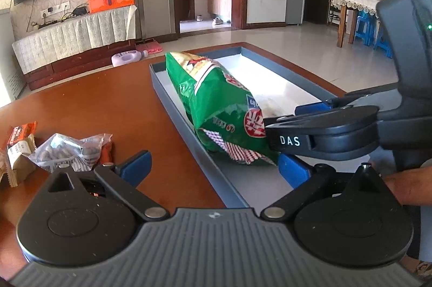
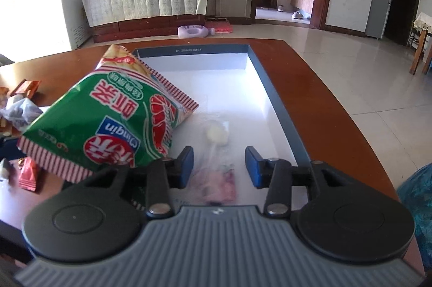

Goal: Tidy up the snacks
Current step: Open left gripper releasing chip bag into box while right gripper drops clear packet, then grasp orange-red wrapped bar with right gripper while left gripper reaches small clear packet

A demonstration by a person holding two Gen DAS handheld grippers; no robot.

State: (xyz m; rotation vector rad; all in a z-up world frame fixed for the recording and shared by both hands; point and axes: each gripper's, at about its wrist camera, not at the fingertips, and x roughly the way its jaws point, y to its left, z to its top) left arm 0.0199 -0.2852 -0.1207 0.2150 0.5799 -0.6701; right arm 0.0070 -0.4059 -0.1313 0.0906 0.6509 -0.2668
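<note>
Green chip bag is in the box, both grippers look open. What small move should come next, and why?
Probably swing the left gripper toward the loose snack packets on the table. The green bag already leans in the blue box, the right gripper stands open and off it, and those packets lie outside.

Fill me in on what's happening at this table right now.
A person with a gripper in each hand is sorting snacks into a shallow blue-rimmed tray on a brown table. A green shrimp-chip bag sits tilted over the tray's left edge, by the right gripper, whose jaws are open. The left gripper is also open and holds nothing. A small clear-wrapped snack already lies in the tray. More snack packets wait on the table to the left.
</note>
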